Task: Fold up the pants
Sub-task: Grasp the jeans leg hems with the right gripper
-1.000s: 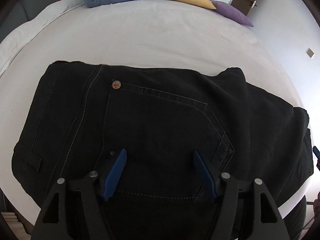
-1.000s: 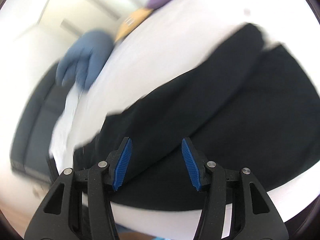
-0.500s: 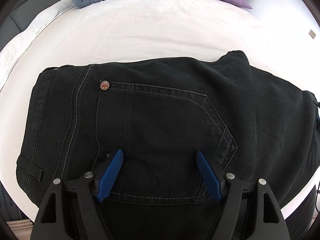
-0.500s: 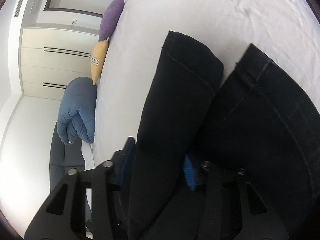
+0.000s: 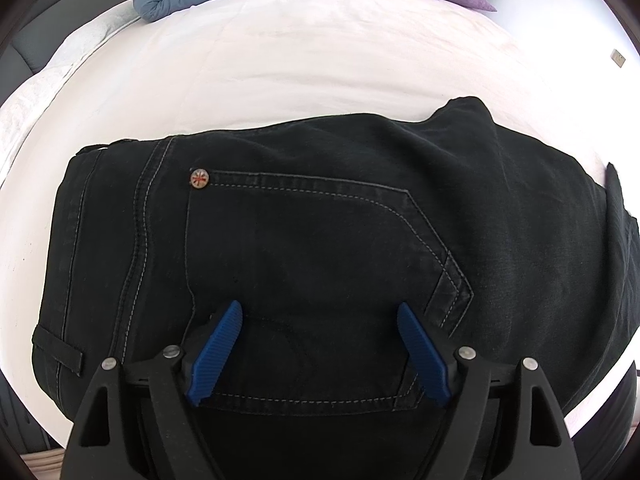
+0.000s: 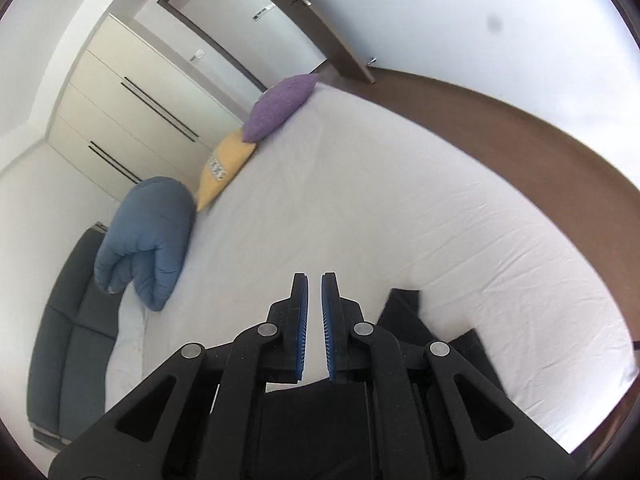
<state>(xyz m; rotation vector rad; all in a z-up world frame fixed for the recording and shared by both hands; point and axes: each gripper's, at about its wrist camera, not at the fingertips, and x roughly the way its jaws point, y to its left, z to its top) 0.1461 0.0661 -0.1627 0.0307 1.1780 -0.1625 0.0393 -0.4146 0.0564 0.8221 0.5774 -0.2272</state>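
Note:
The black jeans [image 5: 320,240] lie folded on the white bed, back pocket and a round rivet [image 5: 199,178] facing up. My left gripper [image 5: 320,320] is open, its blue pads spread wide just above the pocket's lower part, holding nothing. In the right wrist view my right gripper [image 6: 315,284] has its pads nearly together with a thin gap and nothing seen between them; it points across the bed, above the pants. Only a dark edge of the pants [image 6: 404,312] shows below and right of it.
The white bed sheet [image 6: 400,200] stretches ahead. A blue folded duvet [image 6: 144,240], a yellow pillow [image 6: 224,168] and a purple pillow [image 6: 280,104] line the far side. A dark grey sofa [image 6: 68,340] stands beside the bed. A wardrobe and a door are beyond.
My right gripper has come off the pants fold it straddled, closed its pads and lifted to face the room. My left gripper stays open, slightly nearer over the pocket.

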